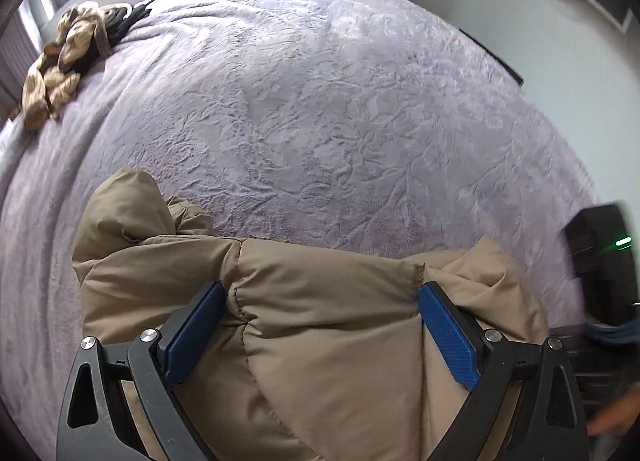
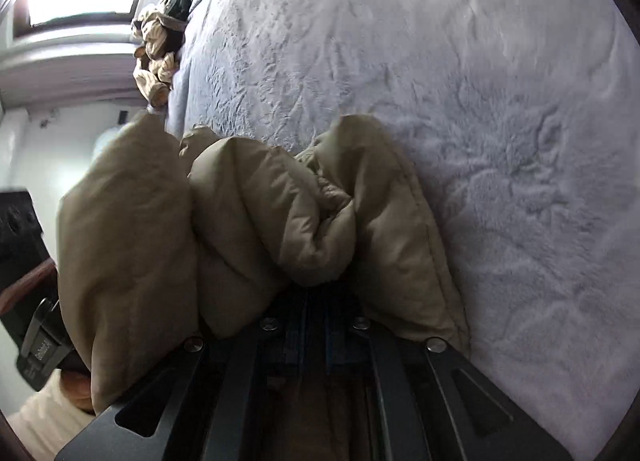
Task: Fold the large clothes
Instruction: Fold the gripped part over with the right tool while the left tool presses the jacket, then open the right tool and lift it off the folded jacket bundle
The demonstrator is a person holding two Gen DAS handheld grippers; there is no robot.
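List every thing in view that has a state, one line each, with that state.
Tan puffer jacket: bunched at the bed's near edge, not yet folded.
Left gripper: jaws open, jacket fabric between them, pads not pressing.
Right gripper: jaws shut on a jacket fold.
Pile of clothes: crumpled, at the bed's far edge.
Bedspread: spread flat.

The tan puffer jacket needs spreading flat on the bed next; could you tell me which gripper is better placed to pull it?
Right. The right gripper is shut on the tan puffer jacket; the left gripper merely straddles it, jaws wide.
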